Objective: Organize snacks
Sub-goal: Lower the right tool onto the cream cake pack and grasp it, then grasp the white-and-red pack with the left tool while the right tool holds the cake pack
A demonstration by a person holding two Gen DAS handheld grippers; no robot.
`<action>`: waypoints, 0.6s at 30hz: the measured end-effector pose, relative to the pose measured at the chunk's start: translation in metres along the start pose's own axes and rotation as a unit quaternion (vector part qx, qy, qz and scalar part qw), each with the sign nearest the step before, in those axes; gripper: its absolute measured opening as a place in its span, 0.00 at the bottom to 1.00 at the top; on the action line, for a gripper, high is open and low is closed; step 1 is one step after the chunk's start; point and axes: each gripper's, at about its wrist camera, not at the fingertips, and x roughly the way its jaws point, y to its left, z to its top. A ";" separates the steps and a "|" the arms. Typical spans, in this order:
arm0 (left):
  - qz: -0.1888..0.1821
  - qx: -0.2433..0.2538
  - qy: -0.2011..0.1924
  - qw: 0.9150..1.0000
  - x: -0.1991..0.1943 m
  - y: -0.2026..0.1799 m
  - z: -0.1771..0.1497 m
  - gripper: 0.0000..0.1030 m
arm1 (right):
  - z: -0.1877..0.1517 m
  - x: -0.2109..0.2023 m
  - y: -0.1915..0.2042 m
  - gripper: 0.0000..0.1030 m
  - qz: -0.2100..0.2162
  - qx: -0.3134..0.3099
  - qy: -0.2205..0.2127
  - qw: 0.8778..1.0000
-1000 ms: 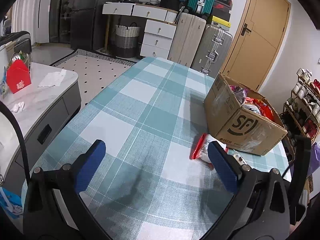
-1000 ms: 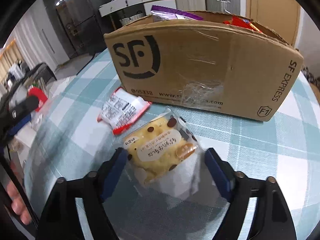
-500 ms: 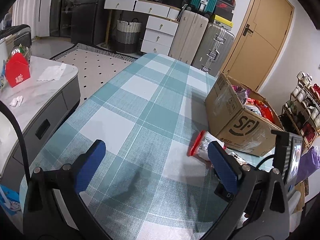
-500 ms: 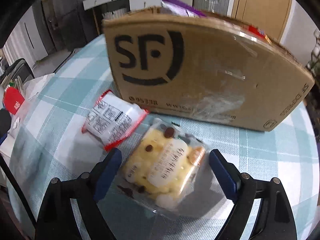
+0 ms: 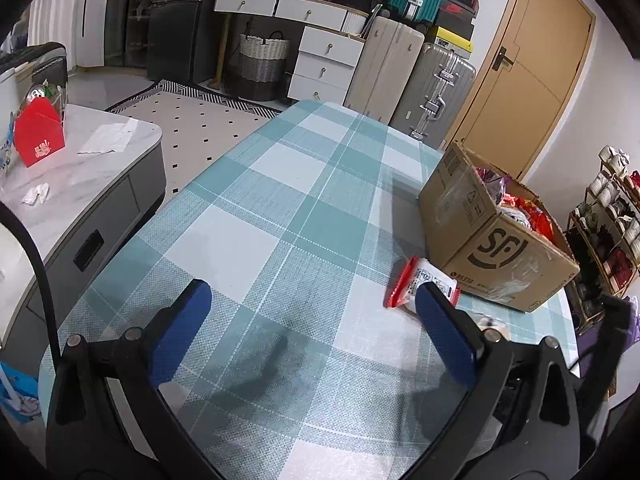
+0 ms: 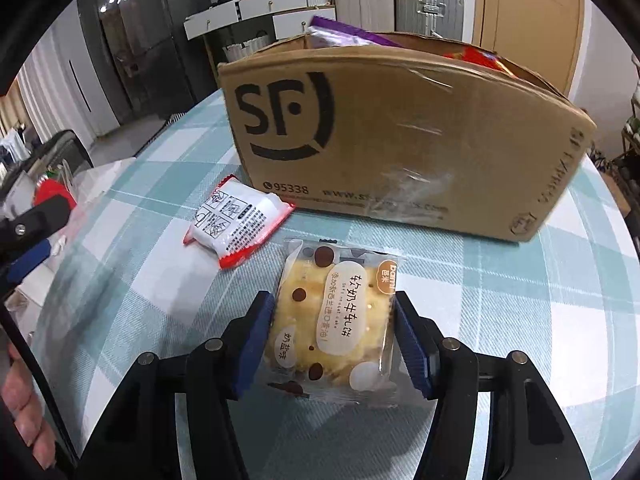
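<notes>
The right gripper [image 6: 334,340] points down at a teal-and-white checked tablecloth [image 6: 500,320] of woven texture, its blue ribbed pads closing on a flat, square cake packet [image 6: 336,316] of clear, crinkled film with brown dots and a pale yellow, lumpy cake inside; the pads sit at the packet's two side edges, touching the film. Just beyond it to the left lies a smaller pillow-shaped snack pack [image 6: 236,222], white with red sealed ends, printed side up. Behind both stands an open corrugated cardboard box [image 6: 400,136], taped with glossy strips and stamped with a black logo, with shiny purple and red wrappers showing over its rim. The left gripper [image 5: 308,334] hovers over a bare stretch of the same cloth, its jaws wide apart with nothing between them. A hand [image 6: 24,412] shows at the lower left edge of the right wrist view.
</notes>
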 end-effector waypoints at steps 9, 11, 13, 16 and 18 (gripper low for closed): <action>0.007 0.039 0.015 0.999 0.013 -0.017 -0.006 0.98 | -0.018 -0.048 -0.032 0.58 0.050 0.008 -0.055 0.997; 0.006 0.049 0.024 0.998 0.018 -0.022 -0.008 0.98 | -0.022 -0.056 -0.040 0.58 0.056 0.013 -0.066 0.996; 0.006 0.058 0.029 0.998 0.024 -0.028 -0.010 0.98 | -0.023 -0.059 -0.046 0.58 0.063 0.024 -0.071 0.995; -0.002 0.076 0.037 0.996 0.032 -0.039 -0.012 0.98 | -0.022 -0.067 -0.054 0.58 0.081 0.036 -0.077 0.993; -0.012 0.099 0.048 0.994 0.041 -0.053 -0.014 0.98 | -0.019 -0.068 -0.051 0.58 0.083 0.033 -0.087 0.992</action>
